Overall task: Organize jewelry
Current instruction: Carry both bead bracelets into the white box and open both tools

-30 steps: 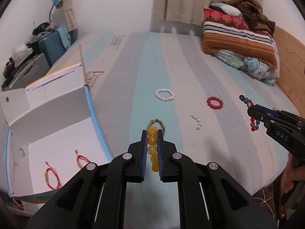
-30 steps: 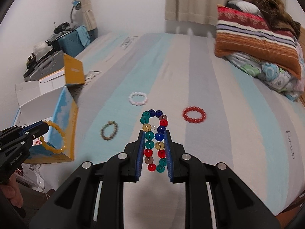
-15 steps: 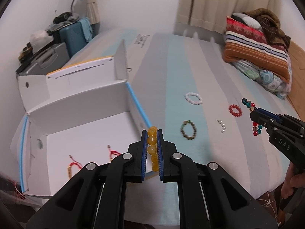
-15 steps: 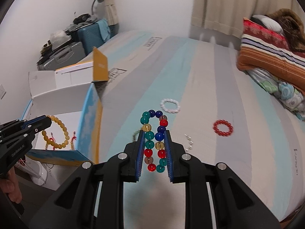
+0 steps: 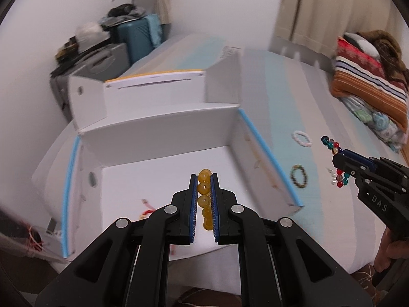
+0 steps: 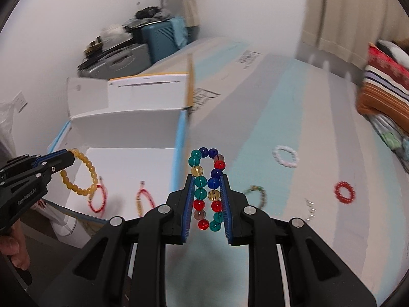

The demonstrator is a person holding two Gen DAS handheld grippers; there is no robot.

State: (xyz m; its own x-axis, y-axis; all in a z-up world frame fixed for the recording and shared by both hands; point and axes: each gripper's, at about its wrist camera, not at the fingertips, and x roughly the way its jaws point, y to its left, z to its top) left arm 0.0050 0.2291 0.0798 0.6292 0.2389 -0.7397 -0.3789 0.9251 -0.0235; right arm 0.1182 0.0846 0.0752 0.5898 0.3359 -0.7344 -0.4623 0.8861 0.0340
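Observation:
My left gripper (image 5: 204, 179) is shut on a yellow bead bracelet (image 5: 204, 192) and holds it over the open white box (image 5: 158, 128); the bracelet also shows hanging in the right wrist view (image 6: 79, 176). My right gripper (image 6: 206, 179) is shut on a multicoloured bead bracelet (image 6: 207, 186), above the bed just right of the box wall (image 6: 179, 153). Two red cord bracelets (image 6: 98, 199) lie on the box floor. On the bed lie a white bracelet (image 6: 285, 156), a red bracelet (image 6: 345, 192), a brown-green bracelet (image 6: 258, 194) and a small pearl piece (image 6: 310, 209).
The box's lid flaps (image 5: 153, 89) stand up at its far side. Suitcases and clutter (image 5: 102, 51) stand by the wall beyond. Folded blankets and a pillow (image 5: 370, 76) are piled at the bed's far right.
My left gripper has moved left with the yellow bracelet, from over the bed to over the box floor. My right gripper has followed leftward, toward the box, with its bracelet.

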